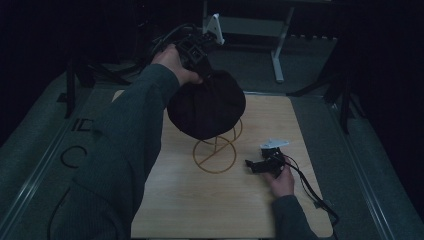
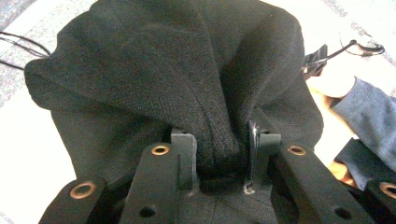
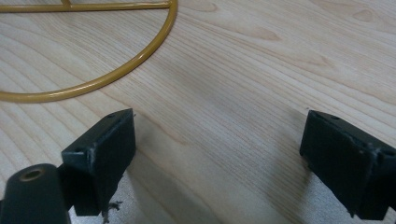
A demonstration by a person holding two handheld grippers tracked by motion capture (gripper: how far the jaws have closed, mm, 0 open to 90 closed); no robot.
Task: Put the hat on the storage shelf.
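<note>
The left arm reaches far forward, its hand (image 1: 172, 64) raised, and the left gripper (image 2: 219, 149) has its jaws pinched on dark cloth. The right hand (image 1: 282, 181) rests low, the right gripper (image 3: 219, 154) with jaws wide apart.

We count one dark cloth hat (image 1: 206, 107), one gold wire stand (image 1: 215, 152) on the wooden table (image 1: 190, 205), and two grippers, left gripper (image 1: 192, 50) and right gripper (image 1: 257, 165). High view's pretty dim, so probably nothing else there.
</note>
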